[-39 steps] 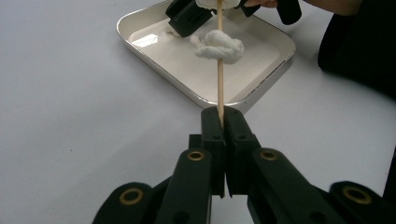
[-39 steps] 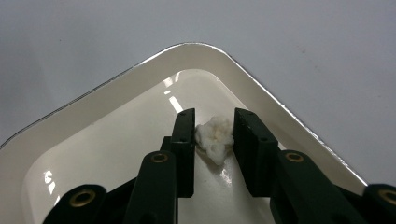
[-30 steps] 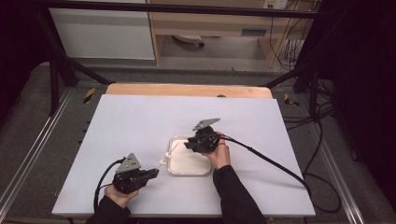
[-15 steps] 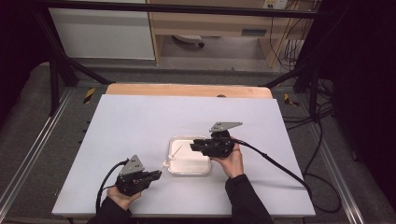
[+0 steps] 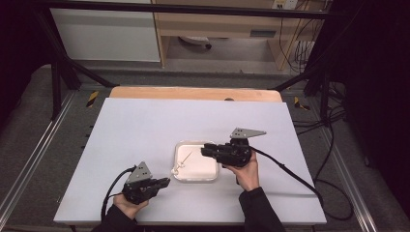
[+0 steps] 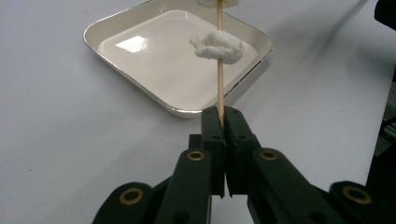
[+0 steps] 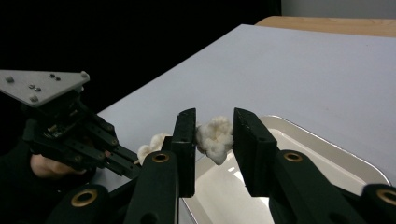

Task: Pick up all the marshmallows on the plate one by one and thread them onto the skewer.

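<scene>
The skewer (image 6: 219, 74) is clamped upright between the left gripper (image 6: 221, 122) fingers.

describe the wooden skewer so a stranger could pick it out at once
On the white table, find the shallow white tray near the front edge. Rising over its near rim is the skewer, pinched between the left gripper fingers. It is the only thin wooden stick, with a white fluffy piece threaded on it.
</scene>
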